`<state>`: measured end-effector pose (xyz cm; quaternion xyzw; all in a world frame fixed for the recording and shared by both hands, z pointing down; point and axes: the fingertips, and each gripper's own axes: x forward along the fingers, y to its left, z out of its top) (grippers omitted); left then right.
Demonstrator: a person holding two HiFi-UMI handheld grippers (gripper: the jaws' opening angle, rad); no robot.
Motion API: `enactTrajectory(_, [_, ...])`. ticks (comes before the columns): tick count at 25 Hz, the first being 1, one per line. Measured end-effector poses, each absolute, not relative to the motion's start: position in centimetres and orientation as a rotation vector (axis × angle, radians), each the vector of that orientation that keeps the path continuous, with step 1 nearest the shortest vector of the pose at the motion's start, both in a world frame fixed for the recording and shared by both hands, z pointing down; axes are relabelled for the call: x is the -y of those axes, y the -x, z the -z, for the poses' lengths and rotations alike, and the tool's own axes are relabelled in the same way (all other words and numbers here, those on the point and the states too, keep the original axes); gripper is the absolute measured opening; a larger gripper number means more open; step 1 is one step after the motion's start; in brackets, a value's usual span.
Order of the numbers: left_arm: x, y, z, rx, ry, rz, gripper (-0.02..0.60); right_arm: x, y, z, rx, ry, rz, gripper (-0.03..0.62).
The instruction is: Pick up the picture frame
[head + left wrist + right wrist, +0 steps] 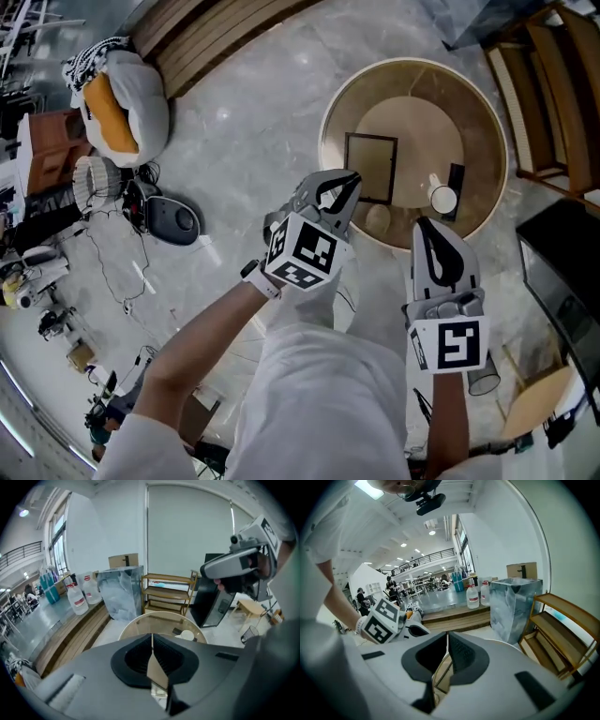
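Observation:
The picture frame (370, 169), dark-edged with a tan middle, lies flat on the round wooden table (487, 169). Next to it stand a white cup (442, 199), a dark slim object (455, 191) and a pale round thing (378, 218). My left gripper (347, 180) hovers over the table's near rim just left of the frame, jaws shut and empty. My right gripper (427, 228) hangs at the near rim below the cup, shut on nothing. In the left gripper view the tips (151, 637) meet above the table (140, 620). In the right gripper view the tips (447, 634) also touch.
A wooden shelf (553, 94) and a black cabinet (562, 281) stand right of the table. A white and orange cushion (117, 103), a dark round device (173, 220) and cables lie on the floor to the left. Wooden steps (206, 37) run behind, with water jugs (77, 599) on them.

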<state>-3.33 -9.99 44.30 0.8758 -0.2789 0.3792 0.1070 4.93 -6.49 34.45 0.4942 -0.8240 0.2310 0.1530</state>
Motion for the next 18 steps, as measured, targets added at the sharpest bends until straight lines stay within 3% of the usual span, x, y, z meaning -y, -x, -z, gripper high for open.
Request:
enactTrajectory(8, [14.5, 4.9, -58.2, 0.688, -2.588, -1.293, 0.013, 9.0, -2.7, -45.2, 2.321, -1.403, -0.704, 0.009])
enactTrajectory(10, [15.0, 4.8, -60.8, 0.651, -2.591, -1.337, 0.076, 9.1, -2.7, -46.9, 2.308, -1.406, -0.723, 0.009])
enactTrajectory(18, [17.1, 4.2, -69.6, 0.479, -2.669, -1.466, 0.081, 9.7, -1.6, -53.6, 2.242, -1.448, -0.856, 0.009])
